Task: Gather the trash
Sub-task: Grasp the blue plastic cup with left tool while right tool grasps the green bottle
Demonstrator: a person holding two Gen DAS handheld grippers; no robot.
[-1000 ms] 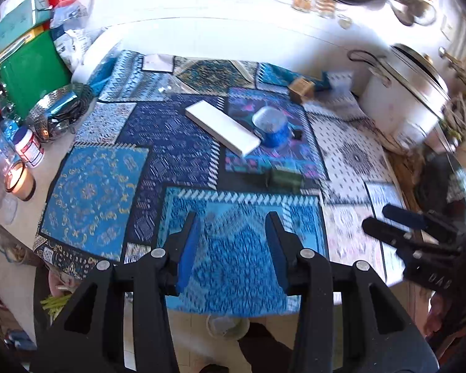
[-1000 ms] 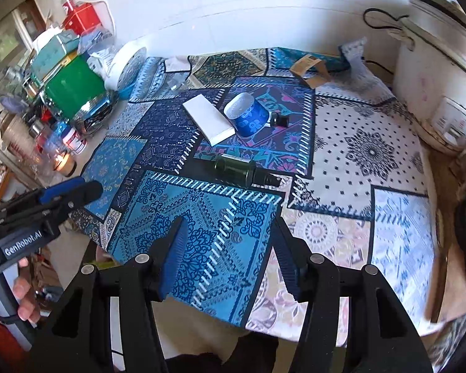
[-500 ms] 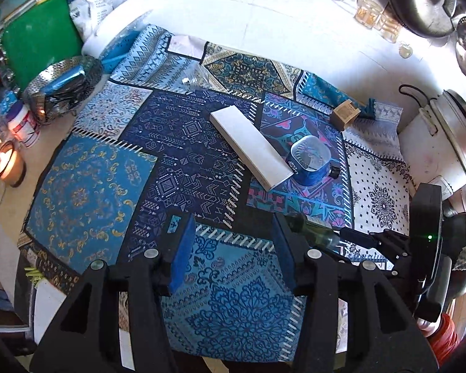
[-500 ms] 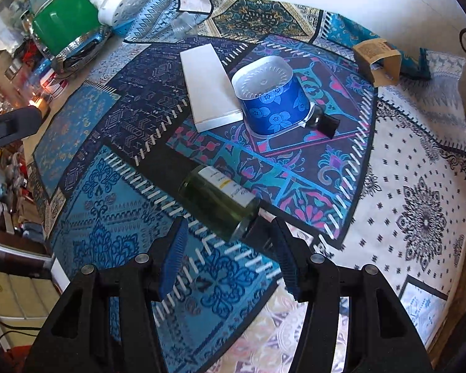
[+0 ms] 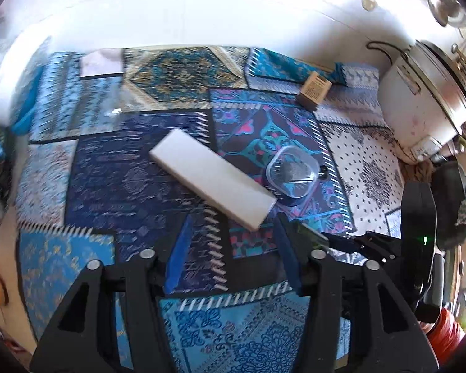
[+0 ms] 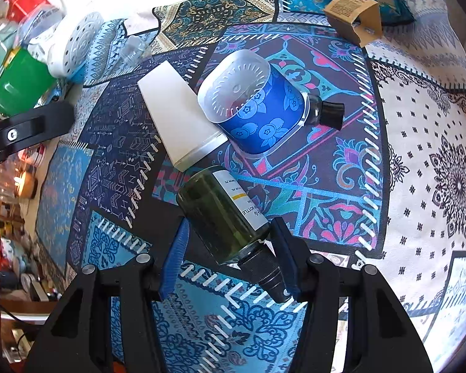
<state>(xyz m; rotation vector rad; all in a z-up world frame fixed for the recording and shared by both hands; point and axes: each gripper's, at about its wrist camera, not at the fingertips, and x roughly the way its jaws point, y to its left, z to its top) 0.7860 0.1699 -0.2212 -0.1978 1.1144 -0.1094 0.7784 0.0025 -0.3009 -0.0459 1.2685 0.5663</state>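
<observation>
A dark green glass bottle (image 6: pixel 223 214) lies on its side on the patchwork cloth, its black-capped neck toward me. My right gripper (image 6: pixel 231 259) is open, its jaws on either side of the bottle's neck end, not closed on it. A white flat box (image 6: pixel 178 113) and an upturned blue plastic tub (image 6: pixel 258 105) lie just beyond. My left gripper (image 5: pixel 233 248) is open and empty, just short of the white box (image 5: pixel 211 177); the tub (image 5: pixel 292 174) sits to its right. The right gripper (image 5: pixel 351 242) shows at the right.
A brown cardboard box (image 6: pixel 354 15) lies at the back of the table. A small black-capped bottle (image 6: pixel 326 113) lies behind the tub. A white rice cooker (image 5: pixel 425 96) stands at the right. A green container (image 6: pixel 18 84) and clutter crowd the left edge.
Both grippers have moved forward and down toward the table. The right gripper has closed in until the green bottle's neck end lies between its open jaws. The left has neared the white box.
</observation>
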